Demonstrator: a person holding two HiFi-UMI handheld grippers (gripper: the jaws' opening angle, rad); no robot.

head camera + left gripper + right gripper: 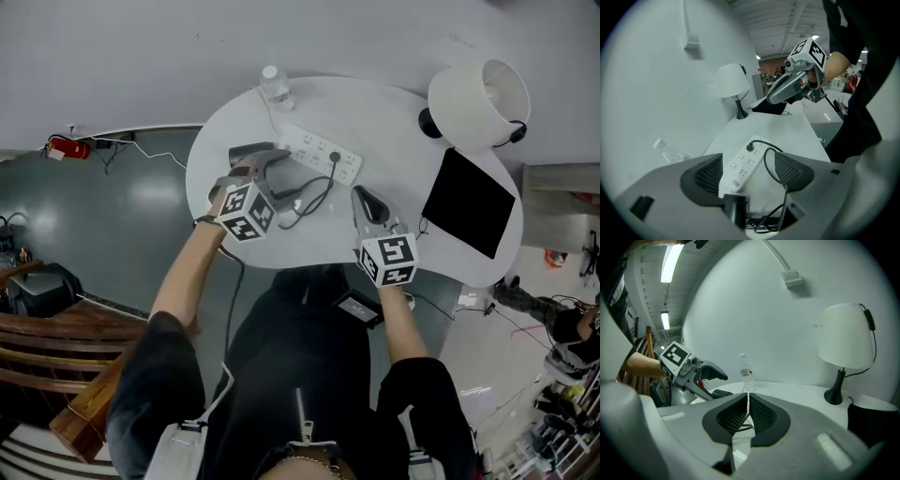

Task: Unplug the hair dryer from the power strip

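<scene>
Black short sleeves (pixel 155 375), black-white marker cubes (pixel 248 212)

white table (pixel 398 127): power strip (pixel 319 155), hair dryer (pixel 251 150), bottle (pixel 274 82), lamp (pixel 473 103), black mat (pixel 469 202)

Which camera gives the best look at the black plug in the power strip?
The left gripper view: the plug sits close up and unobstructed in the far end of the power strip. The head view shows it small, from above. The right gripper view does not show it.

The power strip (pixel 320 154) lies on the table (pixel 398 117). The bottle (pixel 274 84) stands behind it, the hair dryer (pixel 251 150) just left, the lamp (pixel 478 101) and pad (pixel 469 202) well right.
</scene>
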